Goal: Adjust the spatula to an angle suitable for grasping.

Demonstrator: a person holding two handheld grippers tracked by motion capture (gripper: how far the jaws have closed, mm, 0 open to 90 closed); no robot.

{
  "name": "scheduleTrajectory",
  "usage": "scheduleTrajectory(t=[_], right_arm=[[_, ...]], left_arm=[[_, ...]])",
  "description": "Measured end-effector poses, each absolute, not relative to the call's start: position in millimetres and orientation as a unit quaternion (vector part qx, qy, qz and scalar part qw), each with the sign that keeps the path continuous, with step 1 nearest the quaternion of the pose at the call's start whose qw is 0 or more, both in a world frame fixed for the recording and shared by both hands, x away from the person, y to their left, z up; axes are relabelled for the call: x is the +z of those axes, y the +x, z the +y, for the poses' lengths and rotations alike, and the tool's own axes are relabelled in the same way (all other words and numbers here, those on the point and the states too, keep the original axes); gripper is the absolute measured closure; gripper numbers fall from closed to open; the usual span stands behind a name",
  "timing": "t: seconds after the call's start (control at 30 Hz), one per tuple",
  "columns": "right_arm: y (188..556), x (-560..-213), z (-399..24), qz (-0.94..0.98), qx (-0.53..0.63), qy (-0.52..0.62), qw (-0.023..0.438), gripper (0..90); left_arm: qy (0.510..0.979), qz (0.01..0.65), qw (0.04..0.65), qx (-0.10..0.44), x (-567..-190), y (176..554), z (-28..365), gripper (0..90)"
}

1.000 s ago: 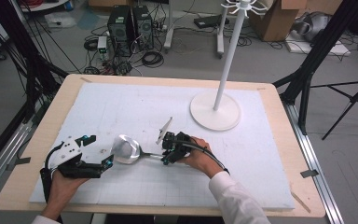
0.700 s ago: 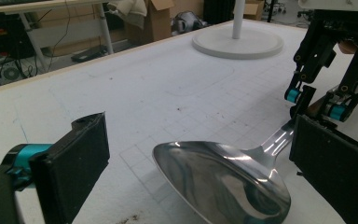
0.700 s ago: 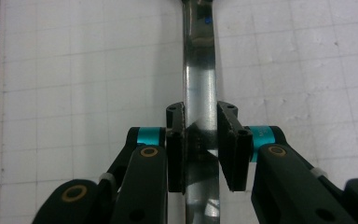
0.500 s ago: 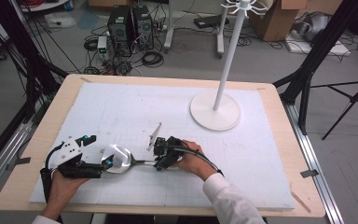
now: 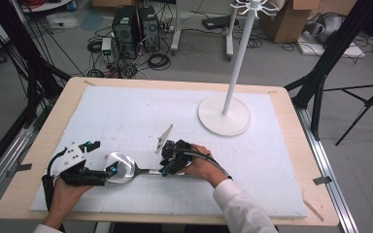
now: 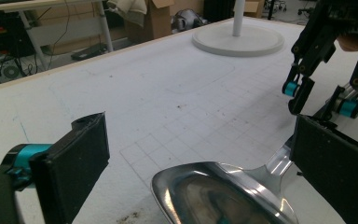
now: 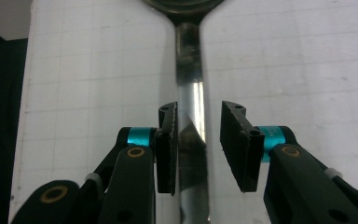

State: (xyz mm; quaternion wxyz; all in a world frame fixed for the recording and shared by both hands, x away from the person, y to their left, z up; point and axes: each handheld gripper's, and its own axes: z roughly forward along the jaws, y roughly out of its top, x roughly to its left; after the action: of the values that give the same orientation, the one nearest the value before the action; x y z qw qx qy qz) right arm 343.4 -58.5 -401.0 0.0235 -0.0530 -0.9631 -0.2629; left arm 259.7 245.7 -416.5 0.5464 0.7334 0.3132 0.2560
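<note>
A: Where do we find the ladle (image 5: 121, 167)?

B: Flat on the counter (image 5: 281, 160), bowl inside the left hand-held gripper (image 5: 108, 171), whose wide jaws grip nothing. Our left hand (image 5: 63, 194) lies low.

A: And the right hand-held gripper (image 7: 198, 140)?

B: It points down over the handle; its jaws have just been opening, one pad off.

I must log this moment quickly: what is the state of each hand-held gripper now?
Left hand-held gripper: open, jaws either side of the ladle bowl, not pressing.
Right hand-held gripper: open, jaws just been opening, ladle handle between them, a gap at one pad.
</note>
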Motion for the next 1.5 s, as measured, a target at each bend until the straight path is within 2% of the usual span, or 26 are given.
scheduleTrajectory(t=[0.3, 0.5, 0.73, 0.87, 0.93, 1.3, 1.5], right_arm=[[342, -375, -95, -0.938, -0.337, -0.079, 0.004, 55.7], [333, -369, -122, -0.921, -0.378, -0.088, -0.020, 41.7], [325, -365, -160, -0.893, -0.433, -0.114, -0.043, 15.5], [322, -363, -177, -0.878, -0.457, -0.133, -0.059, 8.4], [321, -362, -184, -0.868, -0.468, -0.152, -0.063, 0.3], [316, -356, -216, -0.847, -0.494, -0.170, -0.093, 0.2], [310, -365, -233, -0.834, -0.511, -0.183, -0.101, 0.2]], left_arm=[[0.736, 0.312, 0.542, 0.260, -415, 263, 248, 5.2], [0.736, 0.312, 0.544, 0.255, -412, 265, 250, 5.2], [0.745, 0.294, 0.545, 0.248, -403, 269, 248, 5.2], [0.754, 0.282, 0.545, 0.234, -398, 273, 244, 5.2], [0.760, 0.273, 0.545, 0.224, -395, 275, 243, 5.2], [0.802, 0.215, 0.527, 0.181, -371, 290, 231, 5.1], [0.826, 0.184, 0.507, 0.163, -359, 298, 224, 5.1]])
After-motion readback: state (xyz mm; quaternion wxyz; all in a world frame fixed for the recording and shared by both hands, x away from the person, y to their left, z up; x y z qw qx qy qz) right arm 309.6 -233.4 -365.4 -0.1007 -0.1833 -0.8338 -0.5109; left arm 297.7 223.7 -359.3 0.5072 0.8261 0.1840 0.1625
